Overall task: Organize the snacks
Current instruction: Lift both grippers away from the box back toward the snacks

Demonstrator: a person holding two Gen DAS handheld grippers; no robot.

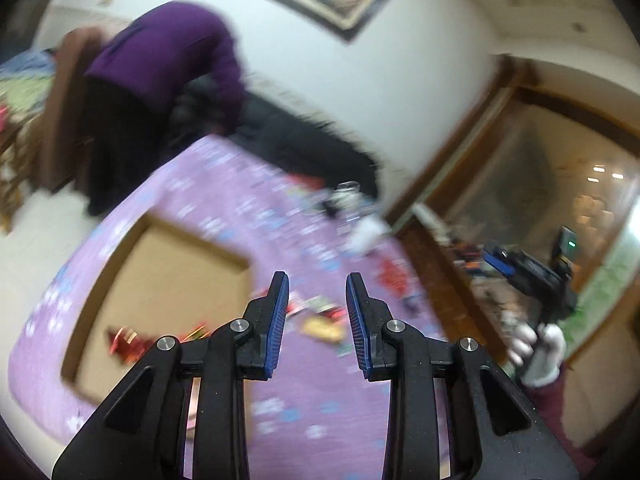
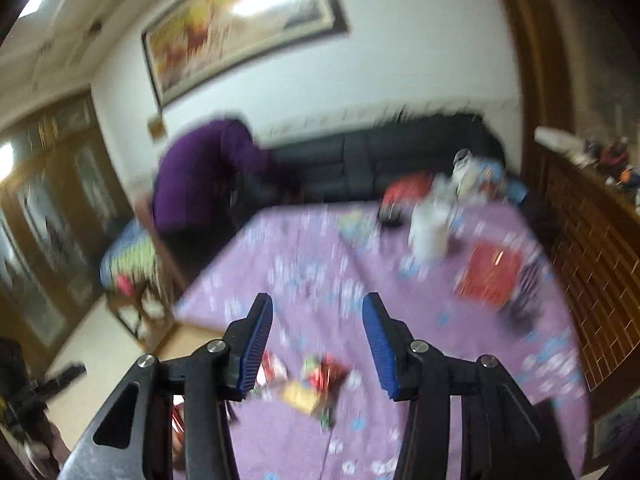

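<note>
The snacks (image 1: 320,320) are a small heap of shiny packets lying on the tabletop (image 1: 224,184), just beside the open cardboard box (image 1: 168,280). One red packet (image 1: 128,342) already lies inside the box, near its close edge. The pictures are blurry, so I cannot read any packet.

The packets look light, thin and crinkly. They are probably soft and a bit slippery, and anything crisp inside could break if it is squeezed hard. A good place to pinch one is its flat sealed edge, not its puffy middle.

The left hand-held gripper (image 1: 317,320) is up in the air above the heap. Its jaws stand a little apart and nothing is between them. The right hand-held gripper (image 2: 318,344) is also above the heap, with its jaws apart and nothing in them.

The tabletop has a soft purple cloth with little pale flowers. A cloth like this can bunch up if it is dragged. On the far side from the box are a flat red pack (image 2: 490,276) and some white things too blurry to name. Behind the box a person in a purple top (image 1: 176,56) bends toward a dark sofa (image 2: 360,160). A big framed picture (image 2: 240,24) hangs on the white wall.
</note>
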